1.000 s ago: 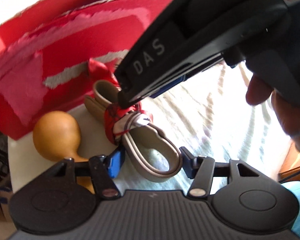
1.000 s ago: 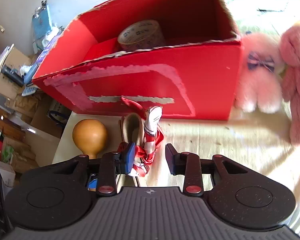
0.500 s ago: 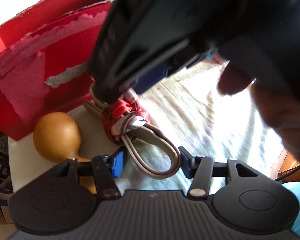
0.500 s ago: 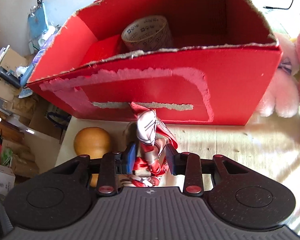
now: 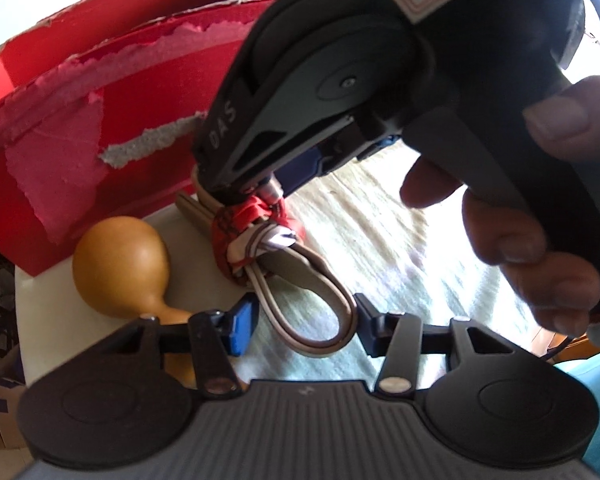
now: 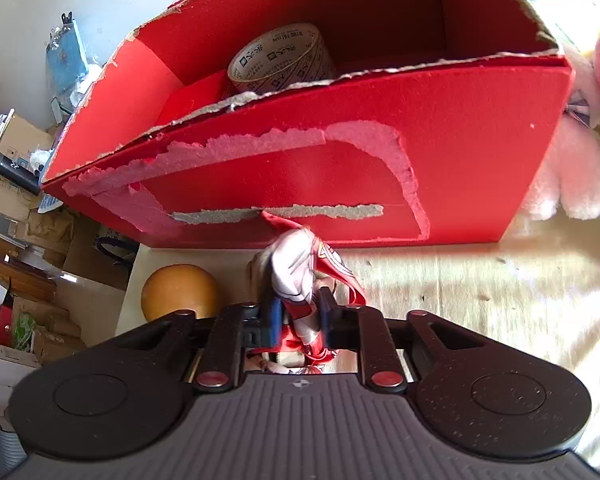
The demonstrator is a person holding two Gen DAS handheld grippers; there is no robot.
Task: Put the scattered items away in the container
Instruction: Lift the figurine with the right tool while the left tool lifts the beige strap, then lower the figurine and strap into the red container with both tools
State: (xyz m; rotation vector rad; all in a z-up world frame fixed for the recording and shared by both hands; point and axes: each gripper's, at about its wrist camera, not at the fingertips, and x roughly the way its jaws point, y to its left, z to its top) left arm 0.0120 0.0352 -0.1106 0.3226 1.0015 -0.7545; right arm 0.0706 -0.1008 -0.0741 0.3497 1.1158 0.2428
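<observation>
A messy room with piled boxes sits behind the table. The red box [image 6: 440,152] already has a roll of tape [image 6: 282,60] inside. The right claw [image 6: 300,316] is squeezing shut on the scarf-tied strap [image 5: 256,232] beside the box. The left claw [image 5: 300,328] is closing around its loop, not touching. The gourd [image 5: 120,264] waits outside too.

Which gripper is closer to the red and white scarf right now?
Right. The right gripper is closing on the scarf, cloth pinched between its fingers. The left gripper sits back, straddling the beige strap loop.
</observation>
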